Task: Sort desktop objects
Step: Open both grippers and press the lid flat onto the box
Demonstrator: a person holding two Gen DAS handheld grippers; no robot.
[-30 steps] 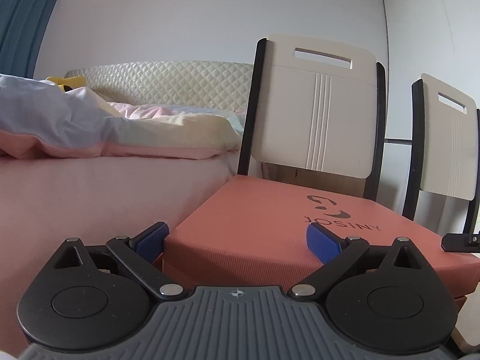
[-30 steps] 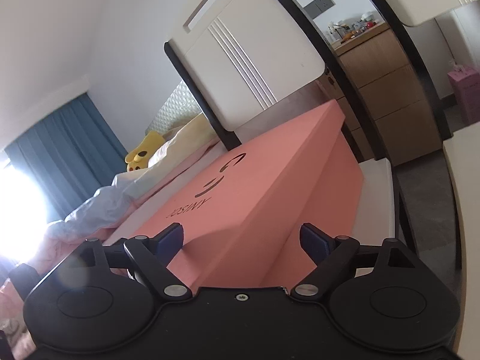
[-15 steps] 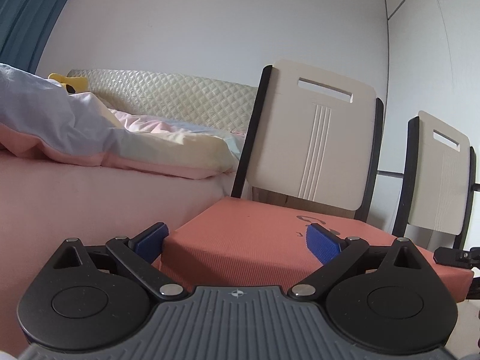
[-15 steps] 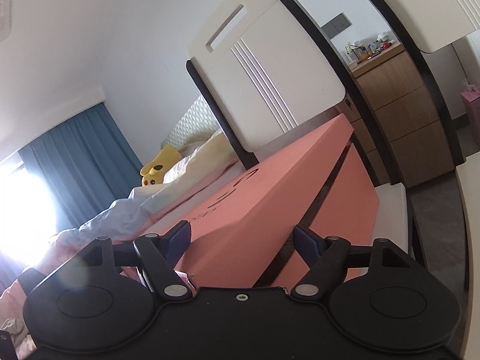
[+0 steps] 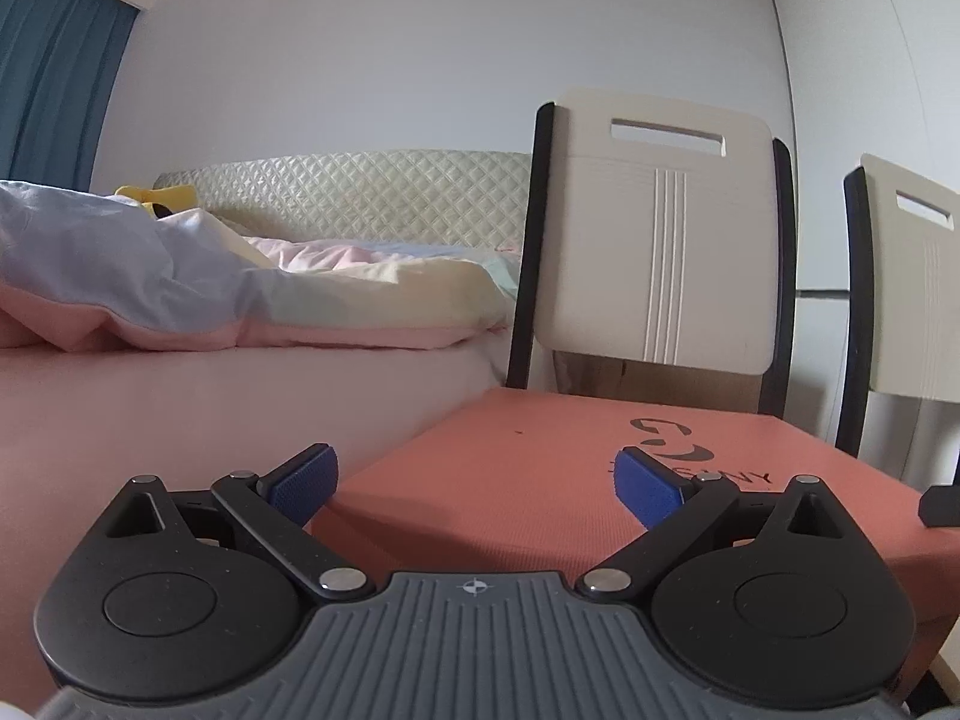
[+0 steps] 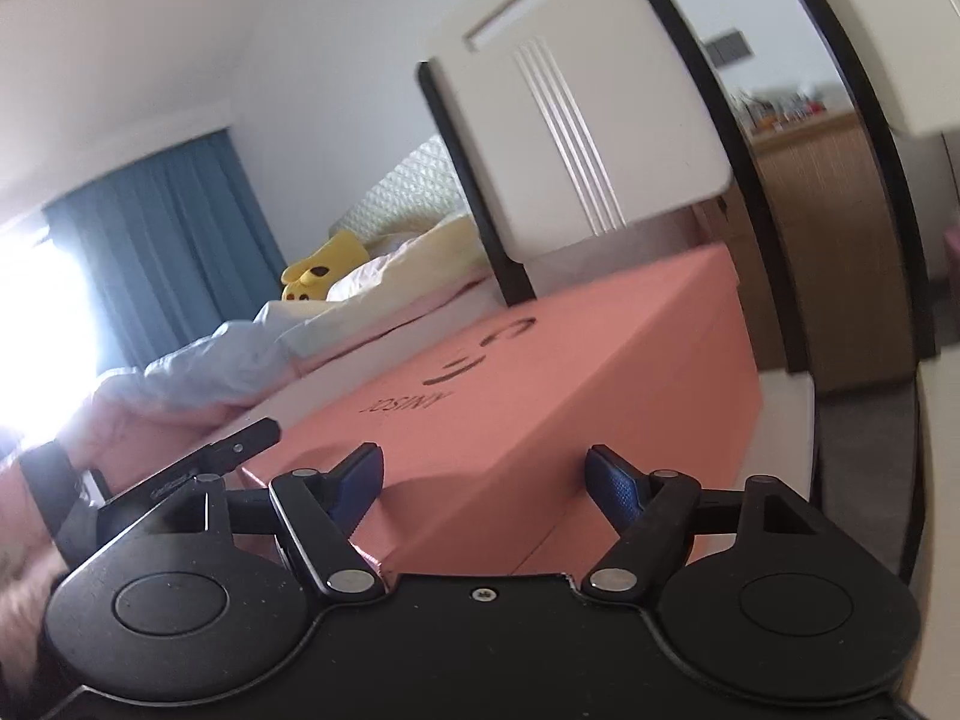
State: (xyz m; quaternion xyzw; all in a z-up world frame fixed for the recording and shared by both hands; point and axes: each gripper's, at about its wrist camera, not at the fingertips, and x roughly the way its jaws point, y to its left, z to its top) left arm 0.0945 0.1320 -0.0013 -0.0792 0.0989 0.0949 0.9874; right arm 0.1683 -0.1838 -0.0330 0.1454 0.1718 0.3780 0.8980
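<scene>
A salmon-pink shoe box (image 5: 540, 480) marked JOSINY lies on a chair seat (image 6: 786, 414) with its lid sitting flat. My left gripper (image 5: 474, 483) is open wide and straddles the box's near left corner. One blue pad is beside the box's side and the other is over its top. My right gripper (image 6: 486, 474) is at the opposite end of the box (image 6: 540, 384). Its jaws are partly closed, with both blue pads against the lid's corner faces. The tip of the left gripper (image 6: 240, 450) and a hand (image 6: 30, 510) show at the left.
A cream chair back (image 5: 654, 246) rises right behind the box, and a second chair (image 5: 912, 276) stands to its right. A bed (image 5: 180, 396) with rumpled bedding and a yellow plush toy (image 6: 324, 267) fills the left. A wooden dresser (image 6: 804, 192) stands beyond the chairs.
Half a second ago the lid was tilted up with a dark gap under it; now it sits flat on the box. My right jaws have narrowed slightly since one second ago.
</scene>
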